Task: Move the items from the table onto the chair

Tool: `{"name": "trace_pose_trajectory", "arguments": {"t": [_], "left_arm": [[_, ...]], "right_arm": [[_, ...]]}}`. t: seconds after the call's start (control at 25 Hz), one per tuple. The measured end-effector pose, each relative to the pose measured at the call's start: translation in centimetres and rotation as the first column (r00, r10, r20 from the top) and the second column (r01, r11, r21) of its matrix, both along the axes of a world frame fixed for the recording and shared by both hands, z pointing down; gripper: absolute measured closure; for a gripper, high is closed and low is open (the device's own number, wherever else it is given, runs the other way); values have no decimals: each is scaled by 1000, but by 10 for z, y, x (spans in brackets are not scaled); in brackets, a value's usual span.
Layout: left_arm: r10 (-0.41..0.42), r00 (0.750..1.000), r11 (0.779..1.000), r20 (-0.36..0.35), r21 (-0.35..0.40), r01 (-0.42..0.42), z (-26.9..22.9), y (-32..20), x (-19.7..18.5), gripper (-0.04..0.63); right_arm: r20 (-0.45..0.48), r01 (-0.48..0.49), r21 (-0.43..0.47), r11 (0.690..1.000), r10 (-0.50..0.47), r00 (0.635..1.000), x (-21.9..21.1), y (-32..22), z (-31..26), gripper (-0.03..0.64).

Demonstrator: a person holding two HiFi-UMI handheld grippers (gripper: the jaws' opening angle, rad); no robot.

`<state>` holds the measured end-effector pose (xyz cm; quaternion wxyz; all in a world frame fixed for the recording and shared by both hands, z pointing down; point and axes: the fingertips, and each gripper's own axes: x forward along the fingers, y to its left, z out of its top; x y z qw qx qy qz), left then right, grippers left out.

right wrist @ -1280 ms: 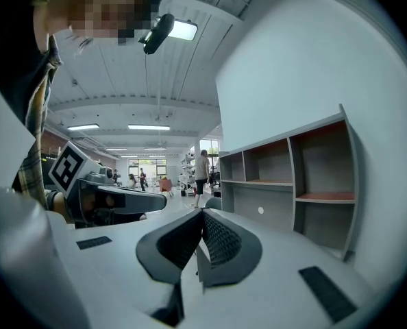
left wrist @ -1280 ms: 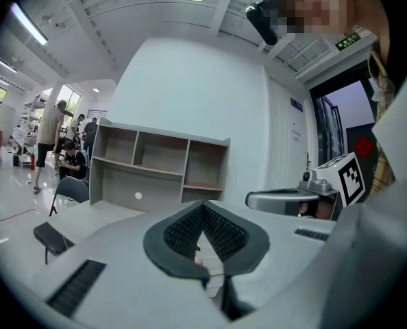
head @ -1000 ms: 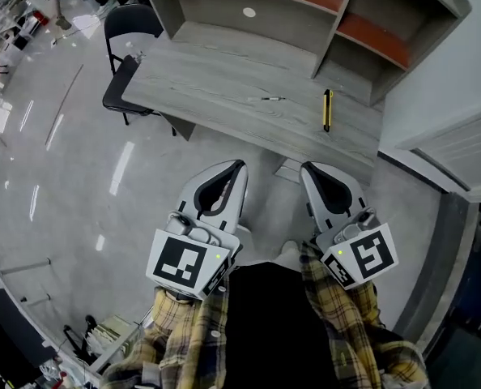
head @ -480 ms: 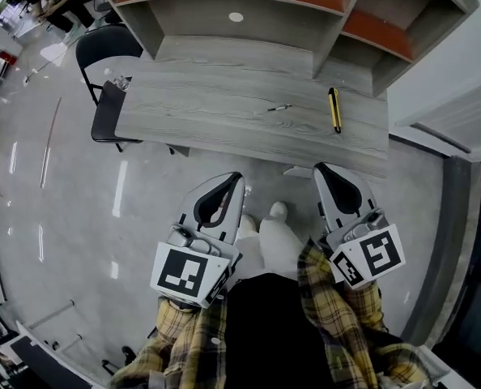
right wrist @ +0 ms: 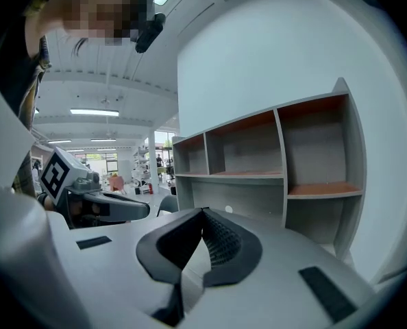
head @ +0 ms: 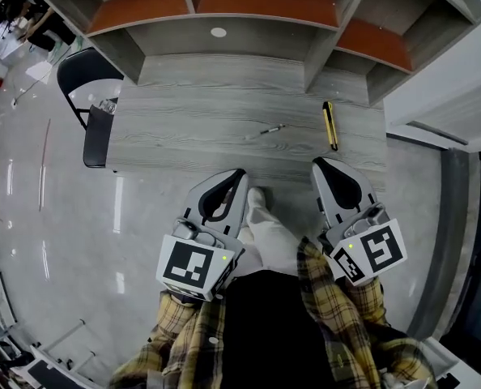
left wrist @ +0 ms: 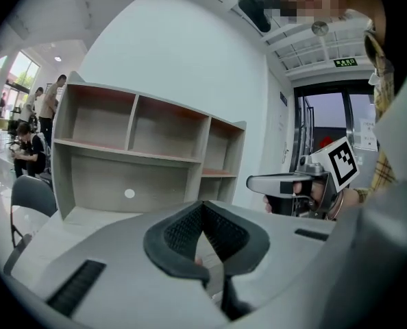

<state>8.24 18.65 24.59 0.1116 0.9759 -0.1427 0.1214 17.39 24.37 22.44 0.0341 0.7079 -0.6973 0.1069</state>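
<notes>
In the head view, the left gripper (head: 237, 175) and right gripper (head: 321, 165) reach the near edge of the grey wood-grain table (head: 168, 132), both with jaws together and empty. Just ahead of the right gripper lies a yellow-and-black stick-shaped tool (head: 329, 126). A thin small pen (head: 271, 129) lies beyond and between both grippers, with bare tabletop all round it. The black chair (head: 91, 104) stands well left of the left gripper at the table's end, beside open glossy floor. In the left gripper view the pads meet; a green ceiling sign (left wrist: 345, 62) is too small to read. In the right gripper view the jaws touch, with nothing between them.
</notes>
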Motion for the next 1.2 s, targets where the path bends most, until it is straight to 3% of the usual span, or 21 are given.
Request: {"name": "trace_pose_trajectory", "arguments": {"t": [0.28,0.48,0.6,0.92,1.2], "left_arm": [[43,998,997,44,56,-46,-10,-37,55,592],[91,988,991,128,83,-102,1,-47,84,591],[138,973,985,184,75,-153,16,-51,97,591],[246,936,968,254,-10,-252,60,-66,115,580],[371,871,927,322,-73,-368,97,-78,118,458]], "right_arm": [[2,2,57,998,-2,1000,46,-39,-17,598],[22,-5,77,997,4,1000,67,-47,-24,598],[40,-22,70,997,19,999,76,-49,-20,598],[89,-81,49,996,76,993,77,-57,-10,598],[102,-164,13,986,162,982,76,-64,6,598]]}}
